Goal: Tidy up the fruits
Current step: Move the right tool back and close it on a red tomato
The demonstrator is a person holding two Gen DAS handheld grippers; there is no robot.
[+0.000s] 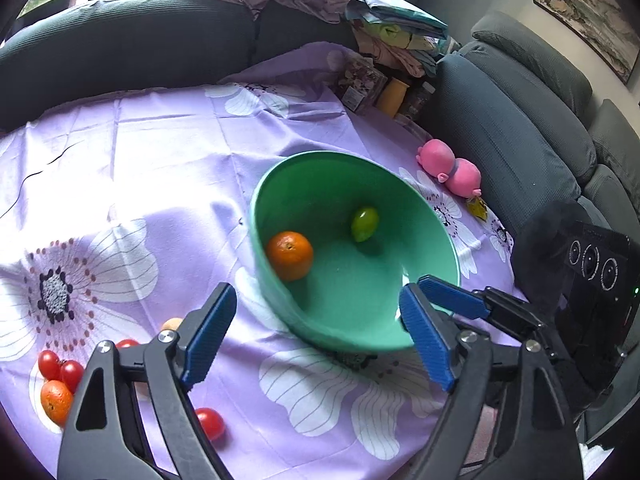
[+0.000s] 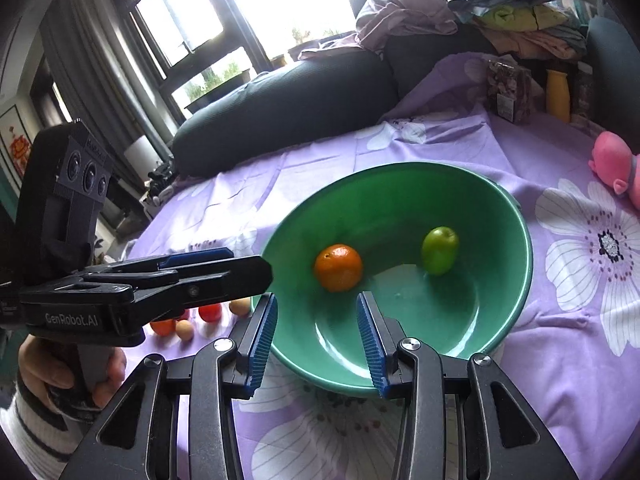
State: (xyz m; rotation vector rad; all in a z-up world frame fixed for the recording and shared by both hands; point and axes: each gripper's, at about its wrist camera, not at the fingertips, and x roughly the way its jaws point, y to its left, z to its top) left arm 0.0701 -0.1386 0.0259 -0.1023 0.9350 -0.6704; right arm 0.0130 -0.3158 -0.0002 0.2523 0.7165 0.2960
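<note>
- Our left gripper (image 1: 316,336) hangs over the near rim of the bowl (image 1: 420,200), fingers wide with nothing between them.
- Our right gripper (image 2: 318,340) sits at the bowl's near edge, fingers narrow and empty; we see no fruit touching the pads.
- An orange (image 1: 289,255) and a green fruit (image 1: 364,223) lie inside the bowl, apart from each other, the orange against the left wall.
- Loose fruit waits on the bench (image 1: 160,152) at near left: tomatoes (image 1: 60,368), a second orange (image 1: 56,402), one more tomato (image 1: 210,423) nearer us, and a pale fruit (image 1: 172,324) partly hidden behind the left fingers.
- We judge the drop into the bowl done, so the step in hand is fetching the next piece.
- To do it well: lift the left gripper clear of the rim first so we don't tip the bowl, then swing left to the cluster.
- Keep the fingers wide on approach and come down over a single fruit, not two touching ones.
- Tomatoes look soft, so close gently; they're round and will likely roll if nudged from the side.
- The lone tomato near us is the easiest pick, since nothing crowds it.
- Keep the right gripper off the bowl wall, or use it to steady the bowl.
</note>
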